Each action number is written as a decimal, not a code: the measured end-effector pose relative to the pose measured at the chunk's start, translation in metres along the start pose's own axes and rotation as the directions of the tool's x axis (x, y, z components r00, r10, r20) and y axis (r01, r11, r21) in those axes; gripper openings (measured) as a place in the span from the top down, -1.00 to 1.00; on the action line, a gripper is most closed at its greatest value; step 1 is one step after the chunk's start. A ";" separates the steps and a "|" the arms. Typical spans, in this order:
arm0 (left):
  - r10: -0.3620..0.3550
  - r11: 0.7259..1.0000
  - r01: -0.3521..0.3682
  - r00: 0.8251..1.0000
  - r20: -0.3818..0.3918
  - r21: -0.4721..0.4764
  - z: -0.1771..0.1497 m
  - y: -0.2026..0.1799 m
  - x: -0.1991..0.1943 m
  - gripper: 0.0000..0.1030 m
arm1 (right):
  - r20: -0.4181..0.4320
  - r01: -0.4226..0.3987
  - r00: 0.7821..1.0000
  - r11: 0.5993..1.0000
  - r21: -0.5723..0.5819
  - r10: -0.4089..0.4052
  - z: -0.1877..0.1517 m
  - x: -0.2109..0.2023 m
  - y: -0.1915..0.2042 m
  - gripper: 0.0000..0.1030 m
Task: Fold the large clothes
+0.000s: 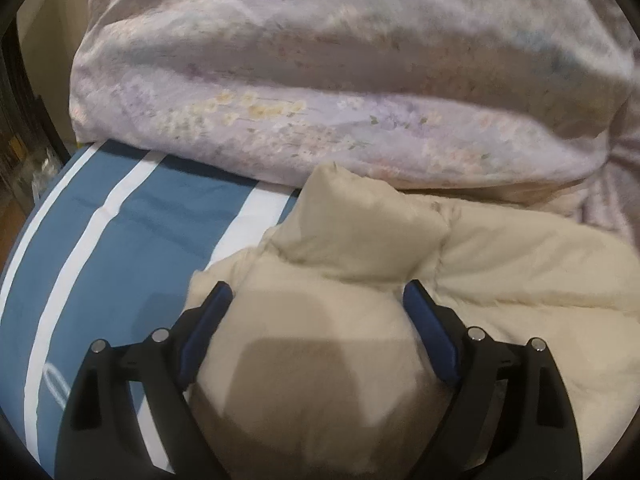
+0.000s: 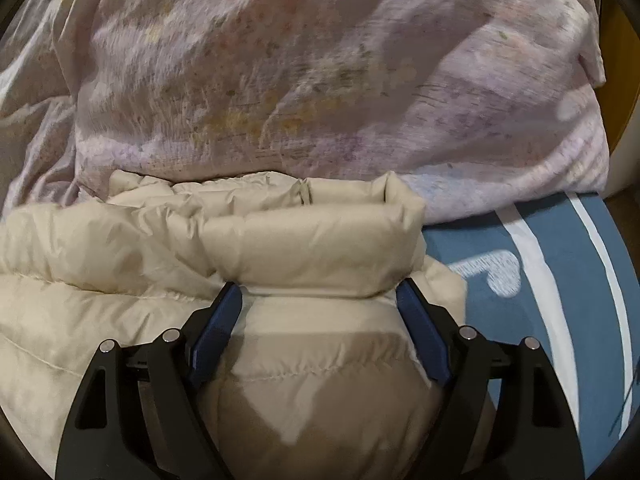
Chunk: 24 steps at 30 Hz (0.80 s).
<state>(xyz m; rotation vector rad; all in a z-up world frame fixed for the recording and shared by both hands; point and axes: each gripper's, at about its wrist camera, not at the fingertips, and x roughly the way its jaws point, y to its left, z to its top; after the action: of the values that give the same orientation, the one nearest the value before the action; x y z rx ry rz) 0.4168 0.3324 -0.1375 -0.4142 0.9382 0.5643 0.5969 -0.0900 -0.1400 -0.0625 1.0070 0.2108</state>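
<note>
A cream puffer jacket (image 1: 508, 276) lies bunched on a bed with a blue cover striped in white (image 1: 120, 264). My left gripper (image 1: 318, 288) points down onto the jacket's left end. Its blue pads (image 1: 204, 332) stand wide apart, with a puffy bulge of the jacket filling the gap between them. In the right wrist view the jacket (image 2: 120, 240) shows a thick folded roll across its top. My right gripper (image 2: 319, 287) straddles the padding just below that roll, pads (image 2: 420, 332) spread wide, fabric between them but not pinched.
A large pale lilac floral duvet (image 1: 320, 80) is heaped right behind the jacket and fills the far side of both views (image 2: 320, 80). The blue striped cover (image 2: 560, 280) lies bare to the right of the jacket. A dark furniture edge (image 1: 24, 120) stands at far left.
</note>
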 end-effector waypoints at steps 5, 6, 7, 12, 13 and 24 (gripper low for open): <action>-0.050 0.999 0.050 0.999 0.021 -0.014 -0.007 0.029 -0.042 -0.69 | 0.024 -0.040 0.999 0.996 0.082 0.039 -0.008 -0.044 -0.026 -0.66; -0.060 0.998 0.061 0.998 0.016 -0.022 -0.009 0.035 -0.047 -0.69 | 0.028 -0.036 0.999 0.994 0.101 0.033 -0.012 -0.052 -0.034 -0.70; -0.079 0.996 0.080 0.997 0.004 -0.038 -0.013 0.045 -0.053 -0.69 | 0.027 -0.036 0.999 0.993 0.117 0.033 -0.016 -0.058 -0.041 -0.71; -0.139 0.986 0.134 0.989 -0.046 -0.104 -0.043 0.079 -0.066 -0.67 | -0.045 -0.055 0.997 0.964 0.259 0.069 -0.053 -0.075 -0.091 -0.71; -0.147 0.984 0.140 0.987 -0.056 -0.113 -0.048 0.078 -0.066 -0.66 | -0.061 -0.072 0.994 0.953 0.295 0.094 -0.061 -0.076 -0.100 -0.71; -0.271 0.940 0.234 0.954 -0.129 -0.250 -0.094 0.088 -0.068 -0.37 | -0.087 -0.210 0.956 0.859 0.467 0.281 -0.124 -0.093 -0.108 -0.39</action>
<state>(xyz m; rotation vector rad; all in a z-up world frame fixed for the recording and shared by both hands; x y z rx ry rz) 0.2711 0.3301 -0.1386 -0.7908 0.9584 0.4087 0.4676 -0.2274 -0.1328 0.4892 1.1965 0.2019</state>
